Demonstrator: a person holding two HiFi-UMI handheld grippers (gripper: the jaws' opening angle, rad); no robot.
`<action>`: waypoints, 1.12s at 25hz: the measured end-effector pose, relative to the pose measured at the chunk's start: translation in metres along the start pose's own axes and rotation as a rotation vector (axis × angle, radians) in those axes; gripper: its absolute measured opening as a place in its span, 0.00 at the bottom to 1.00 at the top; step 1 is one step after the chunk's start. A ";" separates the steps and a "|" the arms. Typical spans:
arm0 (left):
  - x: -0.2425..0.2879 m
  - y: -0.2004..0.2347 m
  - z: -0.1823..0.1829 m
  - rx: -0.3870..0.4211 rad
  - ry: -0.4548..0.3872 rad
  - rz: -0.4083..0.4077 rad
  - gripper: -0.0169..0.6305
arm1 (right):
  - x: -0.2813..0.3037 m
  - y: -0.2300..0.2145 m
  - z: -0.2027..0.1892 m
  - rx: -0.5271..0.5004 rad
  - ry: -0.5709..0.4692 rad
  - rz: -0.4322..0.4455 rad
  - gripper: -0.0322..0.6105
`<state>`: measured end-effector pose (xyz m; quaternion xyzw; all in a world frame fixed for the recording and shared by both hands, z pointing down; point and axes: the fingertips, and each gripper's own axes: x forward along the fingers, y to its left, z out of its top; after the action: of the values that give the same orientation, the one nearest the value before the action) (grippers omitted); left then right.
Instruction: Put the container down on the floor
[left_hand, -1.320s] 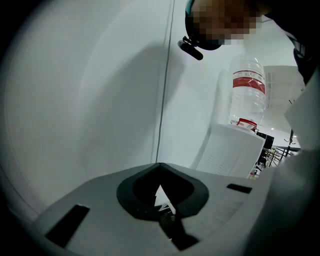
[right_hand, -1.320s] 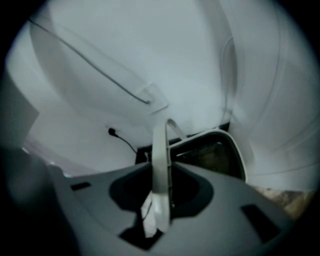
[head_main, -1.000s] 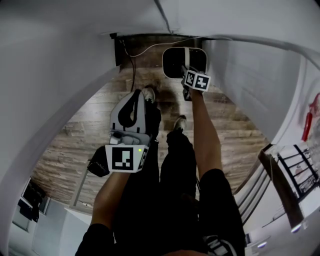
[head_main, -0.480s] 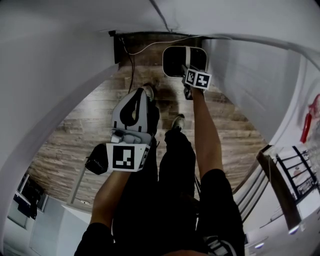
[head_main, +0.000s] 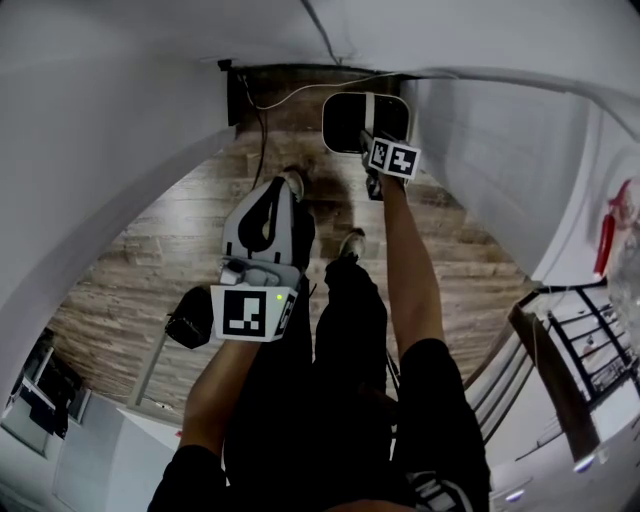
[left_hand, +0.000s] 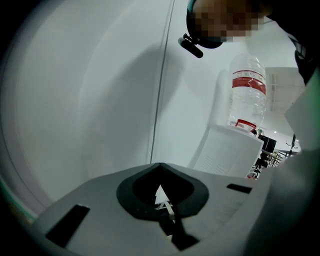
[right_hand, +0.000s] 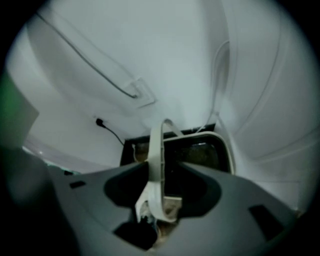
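The container (head_main: 345, 125) is a dark bin with a white rim and a white bail handle (head_main: 372, 108). It appears to rest on the wood floor in the corner between white walls. My right gripper (head_main: 366, 137) reaches down to its top. In the right gripper view the handle (right_hand: 156, 145) runs between the jaws of the right gripper (right_hand: 164, 167), which are opening, with a gap on each side. The bin's rim (right_hand: 227, 150) lies just beyond. My left gripper (head_main: 278, 186) hangs beside the person's legs, shut and holding nothing; the left gripper (left_hand: 159, 166) points at a white wall.
A black cable (head_main: 262, 110) runs down the corner left of the bin. The person's shoes (head_main: 352, 243) stand on the plank floor (head_main: 190, 250). A black rack (head_main: 590, 340) is at right. A water bottle (left_hand: 247, 90) stands on a white unit (left_hand: 227, 150).
The picture has drifted slightly. The right gripper stays at the container's handle, and the left gripper stays by the legs. Nothing else visibly moved.
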<state>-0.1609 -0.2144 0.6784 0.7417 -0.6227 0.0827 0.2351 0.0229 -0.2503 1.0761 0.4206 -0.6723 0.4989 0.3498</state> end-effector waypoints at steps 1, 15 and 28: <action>-0.002 0.000 0.000 -0.001 0.000 0.002 0.07 | -0.001 -0.002 -0.002 -0.002 0.004 -0.008 0.36; -0.022 -0.011 -0.004 -0.009 -0.010 0.004 0.07 | -0.014 -0.010 -0.004 -0.035 0.018 -0.064 0.36; -0.087 -0.042 0.036 -0.011 -0.080 0.039 0.07 | -0.115 0.030 -0.005 -0.006 -0.102 -0.008 0.32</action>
<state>-0.1448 -0.1490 0.6009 0.7308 -0.6464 0.0544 0.2124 0.0416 -0.2161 0.9635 0.4471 -0.6890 0.4732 0.3185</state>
